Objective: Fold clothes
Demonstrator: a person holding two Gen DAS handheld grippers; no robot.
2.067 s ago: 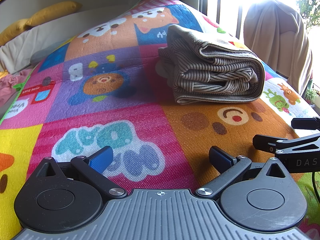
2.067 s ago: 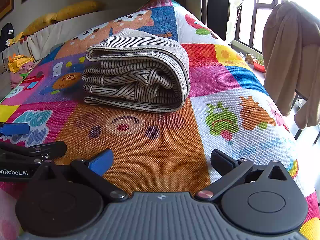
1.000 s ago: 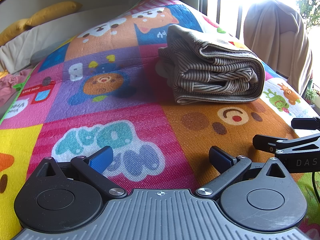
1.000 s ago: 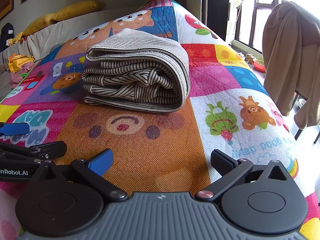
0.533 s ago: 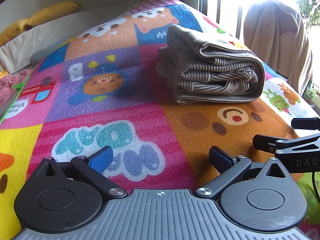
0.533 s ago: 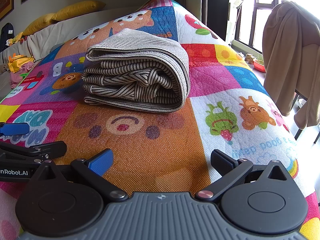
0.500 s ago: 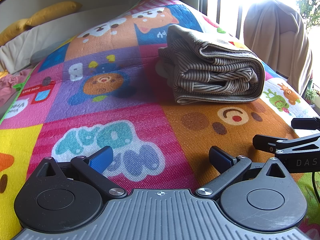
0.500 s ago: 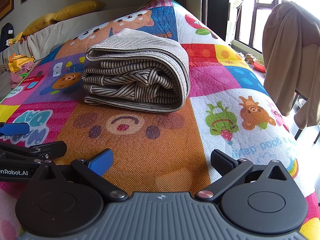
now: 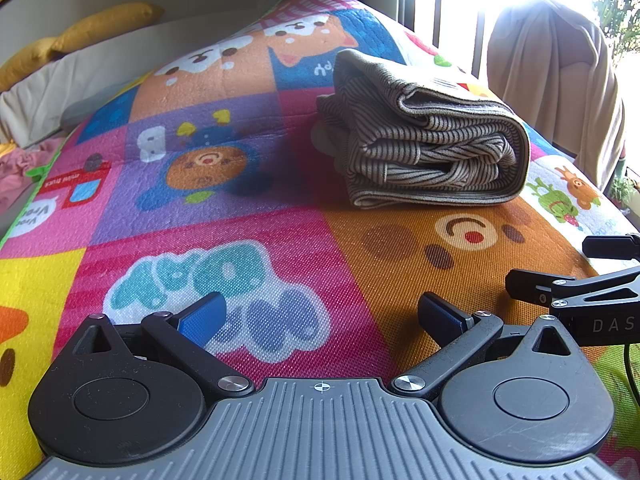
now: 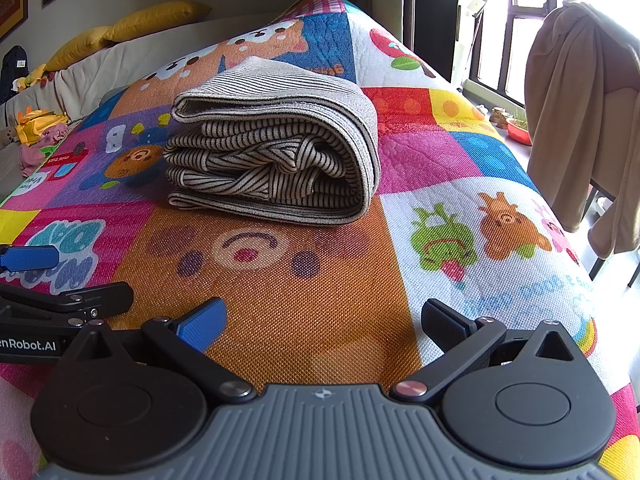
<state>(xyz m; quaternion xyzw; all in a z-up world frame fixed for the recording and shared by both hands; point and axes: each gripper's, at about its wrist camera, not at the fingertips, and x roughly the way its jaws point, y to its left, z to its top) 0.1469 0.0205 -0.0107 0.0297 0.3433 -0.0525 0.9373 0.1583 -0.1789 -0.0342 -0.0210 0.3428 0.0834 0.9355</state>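
Left tool (image 9: 320, 320) low over the play mat (image 9: 248, 208), jaws spread wide, nothing between them. Right tool (image 10: 320, 322) the same: wide apart, empty, over the orange bear patch of the mat. Each tool shows at the edge of the other's view, side by side, apart.

Beyond both, well clear of the fingertips: striped garment (image 10: 276, 156), folded into a thick bundle, lying flat on the mat, fold edge rounded on its right side.

Farther back: yellow pillows (image 10: 156, 20) against the wall. Beige cloth (image 10: 580, 120) draped over a chair by the window.
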